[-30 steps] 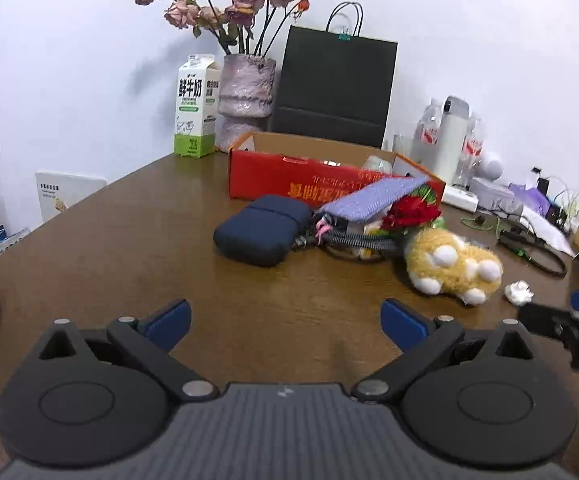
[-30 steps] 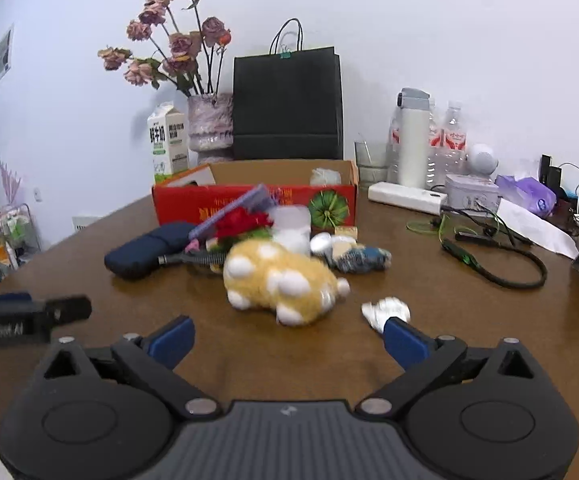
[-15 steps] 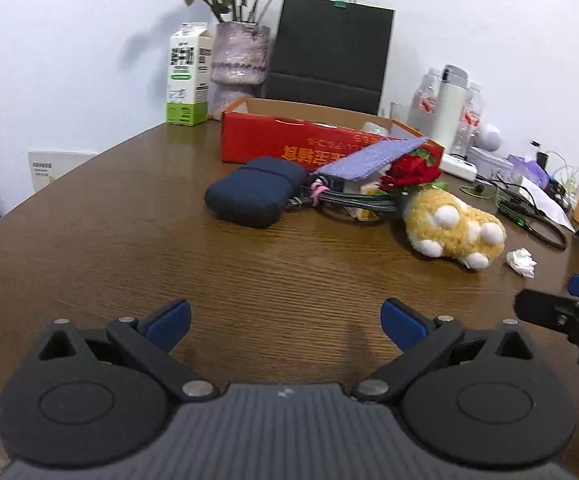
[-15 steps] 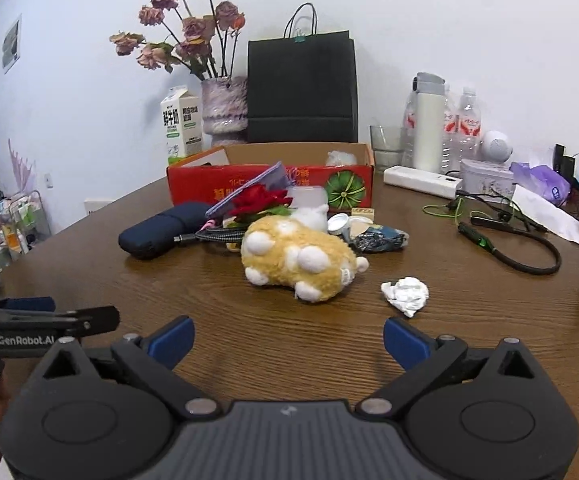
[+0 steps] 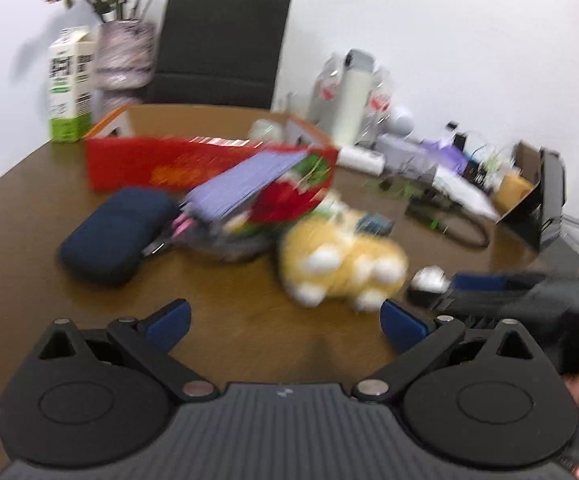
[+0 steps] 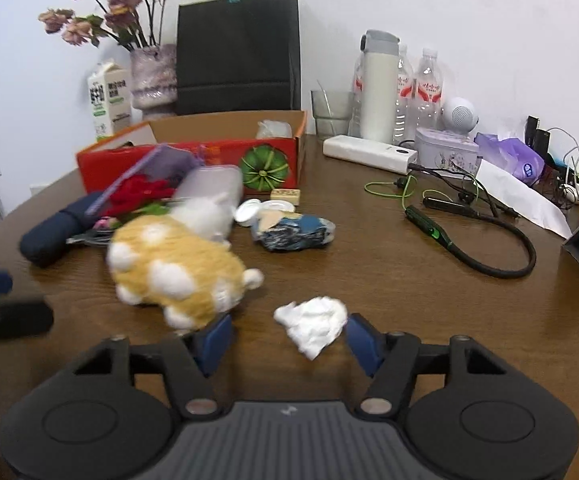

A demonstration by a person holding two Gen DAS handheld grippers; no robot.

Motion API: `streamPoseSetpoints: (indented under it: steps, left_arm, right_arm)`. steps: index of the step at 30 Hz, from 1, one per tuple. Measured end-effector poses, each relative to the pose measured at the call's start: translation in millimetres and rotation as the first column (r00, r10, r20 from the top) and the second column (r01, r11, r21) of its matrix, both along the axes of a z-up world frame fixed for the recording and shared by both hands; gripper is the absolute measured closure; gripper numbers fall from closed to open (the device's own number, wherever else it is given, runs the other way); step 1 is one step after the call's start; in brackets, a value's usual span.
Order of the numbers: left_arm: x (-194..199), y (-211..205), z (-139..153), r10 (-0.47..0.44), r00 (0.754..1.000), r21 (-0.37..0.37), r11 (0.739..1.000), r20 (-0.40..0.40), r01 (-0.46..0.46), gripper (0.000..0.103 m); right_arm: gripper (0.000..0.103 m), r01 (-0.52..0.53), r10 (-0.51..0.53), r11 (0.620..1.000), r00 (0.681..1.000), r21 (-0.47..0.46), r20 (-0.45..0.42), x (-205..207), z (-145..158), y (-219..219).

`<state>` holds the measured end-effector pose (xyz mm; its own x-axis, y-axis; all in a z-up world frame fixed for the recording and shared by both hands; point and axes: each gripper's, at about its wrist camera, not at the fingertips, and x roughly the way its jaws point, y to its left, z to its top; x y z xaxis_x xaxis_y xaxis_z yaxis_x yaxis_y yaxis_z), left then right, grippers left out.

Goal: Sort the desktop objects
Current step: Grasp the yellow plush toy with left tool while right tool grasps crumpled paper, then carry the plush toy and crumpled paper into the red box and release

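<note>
A crumpled white tissue (image 6: 313, 326) lies on the brown table (image 6: 409, 300) between the blue pads of my right gripper (image 6: 289, 340). Its jaws are closing, with a gap still showing on the left side of the tissue. A yellow and white plush toy (image 6: 173, 272) lies just left of it. In the blurred left wrist view, my left gripper (image 5: 285, 322) stands open with nothing between its fingers, and the plush toy (image 5: 341, 264) is just ahead. My right gripper (image 5: 485, 284) reaches in from the right at the tissue (image 5: 429, 278).
Behind the plush lie a navy pouch (image 5: 117, 236), a purple notebook (image 5: 245, 188), a red flower (image 6: 141, 196), a blue wrapper (image 6: 293, 232) and an open red box (image 6: 193, 160). Bottles (image 6: 381, 88), a power strip (image 6: 369, 152) and cables (image 6: 489, 240) crowd the right.
Both grippers have moved forward toward the pile. The right gripper's jaws have narrowed around the tissue. The left view has swung to the right and blurred.
</note>
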<state>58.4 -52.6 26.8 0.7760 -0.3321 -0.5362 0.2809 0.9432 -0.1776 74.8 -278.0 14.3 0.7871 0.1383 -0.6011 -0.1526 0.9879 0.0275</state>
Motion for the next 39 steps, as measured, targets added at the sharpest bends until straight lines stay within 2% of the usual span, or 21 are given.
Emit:
streamPoseSetpoints:
  steps: [1,3,4,5,8,9,10,11,13,16,20,24,26,29,33,35,36,37,39]
  left_arm:
    - [8.3,-5.5,1.0,-0.007,1.000,-0.013,1.000,0.004,0.007,0.000]
    - [32.8,-19.4,-0.7,0.001,1.000,-0.027,1.000,-0.004,-0.001,0.000]
    - [45.4,-24.2,-2.8,0.017,0.999,-0.029,0.999,-0.035,-0.018,0.001]
    - [61.0,-28.3,-5.7,0.035,0.996,-0.039,0.999,-0.080,-0.038,0.002]
    - [89.7,-31.8,-10.6,0.032,0.989,-0.128,0.990,-0.142,-0.051,0.005]
    - [96.0,-34.3,-11.2,0.034,0.986,-0.131,0.990,-0.161,-0.056,0.011]
    - [103.4,-38.5,-13.2,0.031,0.979,-0.117,0.992,-0.203,-0.056,0.032]
    - [104.8,-38.8,-14.7,0.025,0.971,-0.126,0.990,-0.239,-0.056,0.036]
    - [97.7,-34.4,-13.9,0.022,0.968,-0.153,0.986,-0.249,-0.062,0.042]
    - [70.9,-27.3,-10.6,0.020,0.969,-0.124,0.991,-0.247,-0.052,0.044]
    - [36.7,-11.1,-7.6,-0.019,0.965,-0.125,0.992,-0.261,-0.014,0.045]
    - [13.8,13.4,-4.7,-0.049,0.946,-0.181,0.983,-0.320,-0.011,0.052]
    - [-0.6,23.7,2.1,-0.052,0.955,-0.178,0.984,-0.293,-0.001,0.055]
    - [-16.4,36.7,5.5,-0.012,0.967,-0.124,0.992,-0.253,-0.020,0.056]
    - [-26.0,49.6,5.0,-0.002,0.969,-0.116,0.993,-0.248,-0.028,0.051]
    - [-26.6,41.1,9.5,-0.031,0.977,-0.052,0.998,-0.211,0.020,0.036]
    - [-24.3,36.6,10.3,-0.051,0.980,-0.028,0.999,-0.190,0.046,0.032]
    - [-18.6,30.9,9.4,-0.073,0.982,-0.004,0.997,-0.175,0.073,0.029]
    - [-4.8,20.0,2.5,-0.061,0.973,0.055,0.996,-0.224,0.075,0.034]
  right_arm:
    - [0.044,-0.002,0.002,1.000,1.000,-0.008,-0.006,6.6,-2.9,-1.1]
    - [0.058,0.005,-0.005,1.000,1.000,-0.003,-0.026,17.3,-7.6,-3.9]
    - [0.061,0.006,-0.006,1.000,0.999,0.010,-0.034,21.1,-8.4,-5.8]
    - [0.063,0.006,-0.005,1.000,1.000,0.017,-0.030,22.8,-7.6,-7.3]
    - [0.067,0.003,-0.001,0.999,1.000,0.043,-0.029,26.7,-8.5,-11.2]
    - [0.068,0.002,-0.001,0.999,1.000,0.047,-0.027,26.9,-8.8,-11.9]
    - [0.069,-0.002,0.003,0.999,1.000,0.047,-0.026,27.0,-8.7,-11.9]
    - [0.072,-0.007,0.008,0.999,1.000,0.048,-0.024,26.5,-8.7,-11.6]
    - [0.075,-0.017,0.018,0.999,1.000,0.044,-0.022,26.4,-8.7,-11.1]
    - [0.077,-0.029,0.030,0.999,0.999,0.043,-0.025,24.7,-8.1,-11.1]
    - [0.078,-0.042,0.043,0.998,0.999,0.044,-0.021,17.2,-7.6,-9.1]
    - [0.078,-0.039,0.040,0.998,0.999,0.045,-0.019,8.9,-7.1,-4.8]
    - [0.078,-0.044,0.046,0.996,0.999,0.077,-0.025,1.3,-6.1,-4.1]
    - [0.079,-0.052,0.056,0.991,0.998,0.121,-0.032,-13.9,-4.9,-0.2]
    - [0.079,-0.085,0.089,0.989,0.996,0.119,-0.026,-35.1,0.2,13.0]
    - [0.079,-0.103,0.106,0.988,0.994,0.116,-0.019,-44.3,3.4,18.9]
    - [0.079,-0.106,0.109,0.987,0.994,0.121,-0.017,-46.7,4.6,20.6]
    - [0.079,-0.108,0.111,0.986,0.994,0.127,-0.017,-48.1,5.6,22.1]
    - [0.079,-0.108,0.111,0.986,0.994,0.126,-0.019,-49.4,7.0,24.6]
